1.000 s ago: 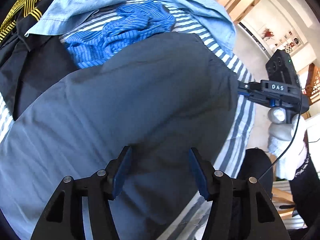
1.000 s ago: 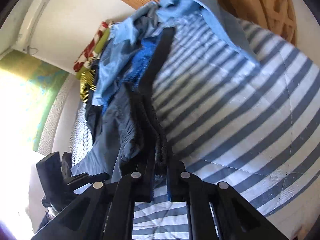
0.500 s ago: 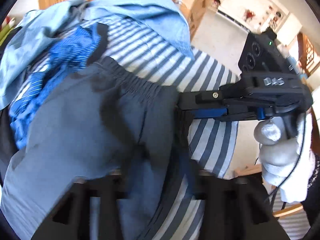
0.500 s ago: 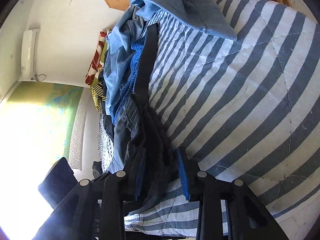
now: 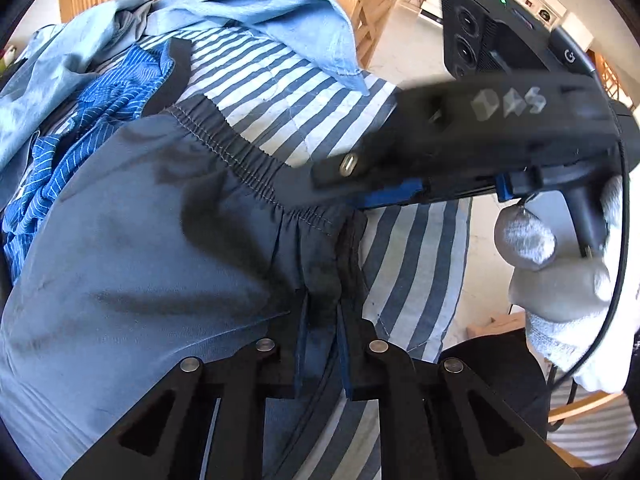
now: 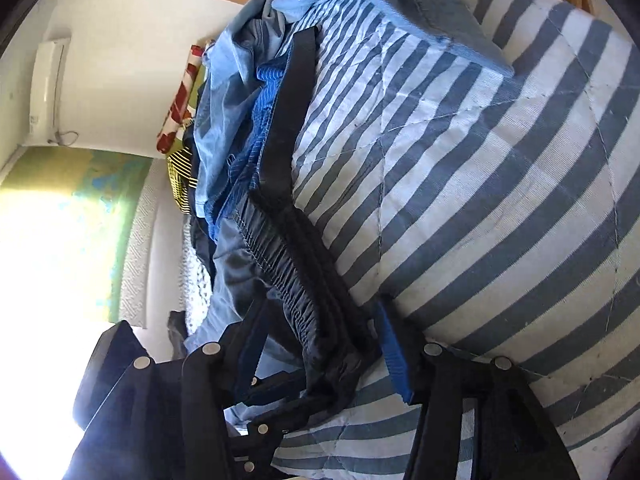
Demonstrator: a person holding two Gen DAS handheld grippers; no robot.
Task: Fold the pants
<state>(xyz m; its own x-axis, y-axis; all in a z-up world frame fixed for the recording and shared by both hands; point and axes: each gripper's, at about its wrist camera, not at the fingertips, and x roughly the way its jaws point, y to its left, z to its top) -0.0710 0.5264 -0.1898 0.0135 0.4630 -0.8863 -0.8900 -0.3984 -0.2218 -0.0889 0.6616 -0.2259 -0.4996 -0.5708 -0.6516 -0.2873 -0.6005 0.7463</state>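
Grey pants (image 5: 152, 240) lie on a striped quilt (image 5: 280, 92), the left gripper (image 5: 322, 344) clamped on the near waistband corner, the right gripper (image 6: 316, 344) spread wide around the elastic waistband.

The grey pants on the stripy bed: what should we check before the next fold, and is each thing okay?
1. Left tongs clamped on the grey elastic-waist pants: ok.
2. Right tongs gripping the waistband: not ok, open around it.
3. Waistband layers lined up: cannot tell.
4. Blue-and-white striped quilt bare beside the pants: ok.
5. Rumpled bright-blue striped garment off the pants: cannot tell.
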